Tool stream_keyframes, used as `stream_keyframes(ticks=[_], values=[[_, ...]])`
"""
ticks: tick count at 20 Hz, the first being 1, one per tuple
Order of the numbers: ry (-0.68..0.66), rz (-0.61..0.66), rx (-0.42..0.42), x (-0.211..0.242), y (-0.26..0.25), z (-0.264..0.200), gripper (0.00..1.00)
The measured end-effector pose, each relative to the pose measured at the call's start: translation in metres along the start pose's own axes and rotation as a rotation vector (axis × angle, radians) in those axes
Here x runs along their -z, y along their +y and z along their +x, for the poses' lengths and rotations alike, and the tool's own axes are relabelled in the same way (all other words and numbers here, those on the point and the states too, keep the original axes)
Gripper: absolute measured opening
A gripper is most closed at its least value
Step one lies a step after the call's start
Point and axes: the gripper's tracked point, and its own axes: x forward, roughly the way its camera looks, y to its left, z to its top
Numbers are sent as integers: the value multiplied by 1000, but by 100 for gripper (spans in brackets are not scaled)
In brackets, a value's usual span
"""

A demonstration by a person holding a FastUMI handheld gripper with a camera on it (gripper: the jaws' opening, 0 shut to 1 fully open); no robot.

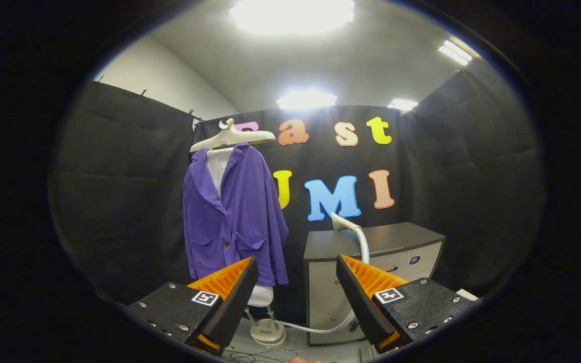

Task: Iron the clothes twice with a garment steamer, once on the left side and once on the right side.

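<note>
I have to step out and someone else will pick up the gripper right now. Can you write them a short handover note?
Gripper: open, fingers apart and holding nothing.
Purple jacket: hangs on a white hanger beyond the fingers, against the booth wall.
Steamer head: rests on the grey cabinet, beyond the fingers; its hose runs down to the steamer base on the floor below the jacket.
Done: nothing yet by the look of it; steamer not picked up.
Left: grasp the steamer head, steam the jacket's left side, then the right.

The camera rides on the hand-held gripper [296,282], low and level, looking forward between its spread fingers, well back from the jacket [235,212] at left and cabinet [371,262] at right before the booth wall.
</note>
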Motion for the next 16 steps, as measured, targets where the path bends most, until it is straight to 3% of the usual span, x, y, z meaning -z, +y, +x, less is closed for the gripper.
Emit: stream_keyframes(ticks=[7,16], values=[[-8,-36,52,-27,-44,61,96],[-2,35,79,-68,-119,186,95]])
